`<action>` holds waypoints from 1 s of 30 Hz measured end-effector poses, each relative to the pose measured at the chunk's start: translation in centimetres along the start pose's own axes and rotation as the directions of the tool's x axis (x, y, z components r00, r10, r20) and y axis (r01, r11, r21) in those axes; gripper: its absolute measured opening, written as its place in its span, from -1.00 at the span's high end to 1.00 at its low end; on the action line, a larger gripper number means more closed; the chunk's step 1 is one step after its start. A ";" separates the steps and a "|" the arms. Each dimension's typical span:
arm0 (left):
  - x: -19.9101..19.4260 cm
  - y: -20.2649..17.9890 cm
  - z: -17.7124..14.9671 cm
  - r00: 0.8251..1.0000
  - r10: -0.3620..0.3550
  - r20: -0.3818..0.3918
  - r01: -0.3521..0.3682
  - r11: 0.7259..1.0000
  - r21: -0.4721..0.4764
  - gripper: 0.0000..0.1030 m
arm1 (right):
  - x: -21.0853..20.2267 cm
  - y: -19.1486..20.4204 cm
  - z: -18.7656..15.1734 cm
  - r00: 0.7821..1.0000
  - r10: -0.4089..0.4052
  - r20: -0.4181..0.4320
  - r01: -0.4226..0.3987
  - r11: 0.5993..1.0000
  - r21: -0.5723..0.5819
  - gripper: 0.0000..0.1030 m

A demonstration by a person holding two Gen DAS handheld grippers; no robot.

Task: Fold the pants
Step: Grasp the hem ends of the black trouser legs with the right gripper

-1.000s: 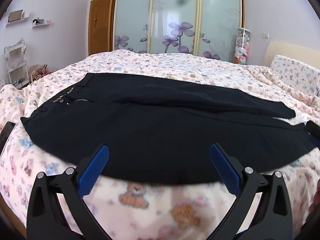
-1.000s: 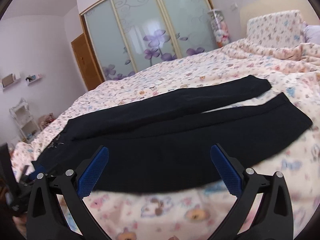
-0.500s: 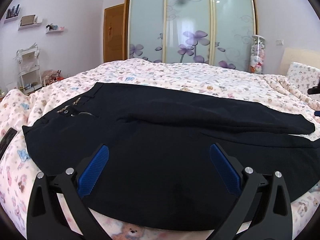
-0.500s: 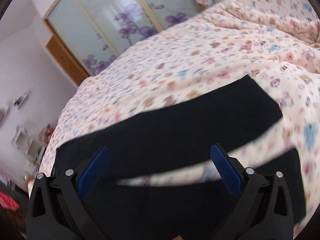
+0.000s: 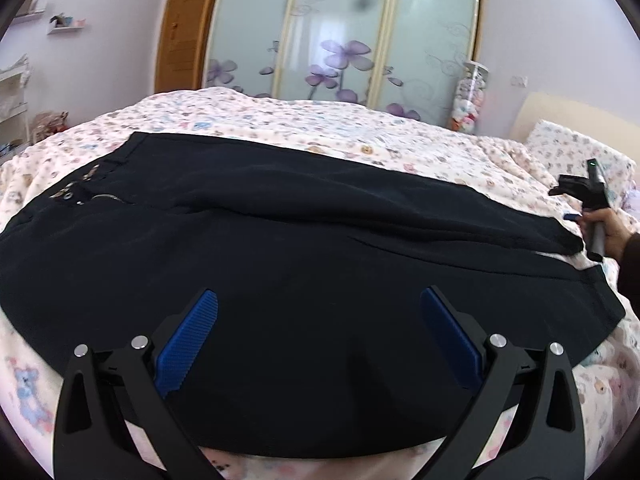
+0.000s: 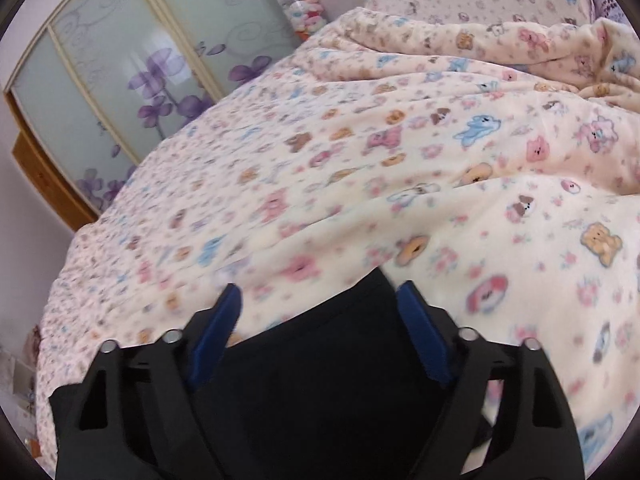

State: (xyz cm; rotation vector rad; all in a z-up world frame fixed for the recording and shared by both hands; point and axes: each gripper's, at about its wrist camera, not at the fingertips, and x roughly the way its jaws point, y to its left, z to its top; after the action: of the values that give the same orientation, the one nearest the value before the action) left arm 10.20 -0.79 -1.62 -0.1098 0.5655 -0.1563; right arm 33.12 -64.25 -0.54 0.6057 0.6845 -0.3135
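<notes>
black pants (image 5: 304, 240) lie spread flat on a teddy-print bedspread (image 5: 320, 128); left gripper (image 5: 318, 332) hovers wide apart above them; right gripper (image 6: 318, 308), narrower, straddles a pant-leg hem, not visibly clamped

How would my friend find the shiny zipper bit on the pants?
Find the big bed with the teddy-bear blanket. Black pants lie across it. At their wide waist end, on the left, sits the silver zipper, the only shiny spot on the dark cloth.
</notes>
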 end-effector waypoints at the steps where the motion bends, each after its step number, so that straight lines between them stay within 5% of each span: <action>1: 0.1 -0.3 -0.1 1.000 -0.003 -0.004 0.003 1.000 0.007 -0.97 | 0.9 -0.2 -0.1 1.000 -0.023 -0.005 0.023 1.000 -0.003 -0.38; 7: 0.8 -1.0 -0.1 1.000 -0.001 -0.030 0.002 1.000 0.030 -0.97 | 2.7 -0.3 -1.2 0.991 -0.128 0.028 0.130 0.989 -0.064 -0.10; 11: 1.2 -1.1 -0.2 0.999 0.006 -0.048 -0.005 0.999 0.034 -0.97 | 2.7 -0.8 -1.6 0.990 -0.133 0.044 0.135 0.989 -0.062 0.66; 12: 1.2 -1.1 -0.2 0.999 0.004 -0.051 -0.003 1.000 0.031 -0.97 | 2.2 -0.7 -1.6 0.993 -0.105 0.057 0.108 0.992 -0.060 0.71; 17: 1.6 -0.7 -0.2 0.998 -0.006 -0.067 0.007 1.000 0.013 -0.97 | -2.6 -0.6 -1.8 0.986 0.065 0.155 -0.056 0.996 -0.066 0.75; 23: 1.5 -0.3 -0.2 0.998 -0.016 -0.066 0.016 1.000 -0.002 -0.97 | -12.7 -1.3 -5.6 0.934 0.278 0.225 -0.249 0.957 -0.148 0.76; 27: 1.4 -0.1 -0.3 0.998 -0.011 -0.062 0.010 1.000 -0.009 -0.97 | -18.1 -2.8 -10.3 0.929 0.306 0.206 -0.269 0.944 -0.189 0.77; 30: 1.2 0.1 -0.3 0.998 -0.001 -0.061 0.000 1.000 -0.018 -0.97 | -21.6 -3.6 -15.6 0.959 0.231 0.164 -0.183 0.947 -0.264 0.77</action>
State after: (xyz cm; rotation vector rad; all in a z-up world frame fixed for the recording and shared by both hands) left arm 11.06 -0.98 -2.57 -0.1232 0.6276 -0.1554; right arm 7.78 -55.82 2.86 0.3984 0.4579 -0.0850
